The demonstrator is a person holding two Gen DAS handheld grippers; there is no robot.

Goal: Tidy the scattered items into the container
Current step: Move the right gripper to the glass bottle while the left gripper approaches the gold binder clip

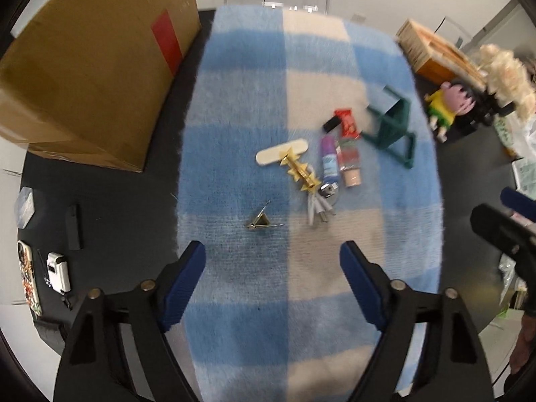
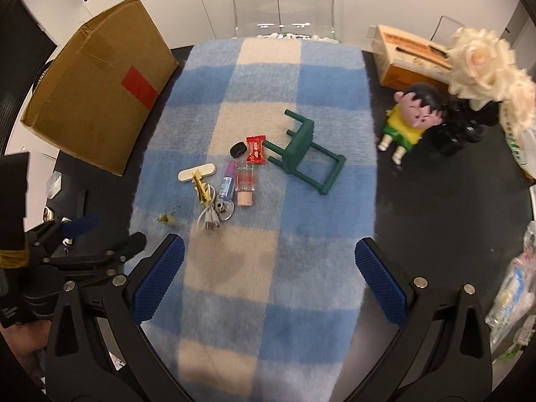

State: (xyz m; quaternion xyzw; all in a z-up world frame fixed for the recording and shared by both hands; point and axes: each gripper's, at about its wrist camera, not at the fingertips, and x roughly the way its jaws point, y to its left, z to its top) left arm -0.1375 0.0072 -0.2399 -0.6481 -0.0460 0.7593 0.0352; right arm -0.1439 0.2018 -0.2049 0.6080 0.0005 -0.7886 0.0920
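Left gripper (image 1: 272,251): jaws spread wide, nothing held, poised above the near part of the checked blanket (image 1: 385,50). Right gripper (image 2: 269,251): likewise spread wide and empty, above the same blanket edge.

Nearest to the left gripper on the blanket: a small gold binder clip (image 1: 259,221), alone, apart from the rest. Beyond the clip, a tight cluster: a pale wooden stick (image 1: 268,155) with a gold spiky clip (image 1: 299,172) lying across one end, a coiled white cable (image 1: 318,209), a purple tube (image 1: 328,160), and a small clear bottle (image 1: 348,162) with a tan cap. Just beyond the bottle: a red candy wrapper (image 1: 348,124) and a small black cap (image 1: 331,124). Beside the wrapper, a green toy stool (image 1: 393,127) tipped on its side.

Container: probably the brown cardboard box (image 1: 90,77) standing off the blanket's left edge; opening not visible from either view.

Recommended procedure, judged from the layout:
- Start with the isolated binder clip; no neighbours to disturb.
- Descend straight down, pads (image 1: 187,281) either side of the clip body, not the thin wire handles.
- Press lightly into the fuzzy blanket so the low, flat clip seats between the pads before closing.
- Take cluster items singly, outermost first, to avoid dragging the cable along.
- Confirm the box opening before releasing.
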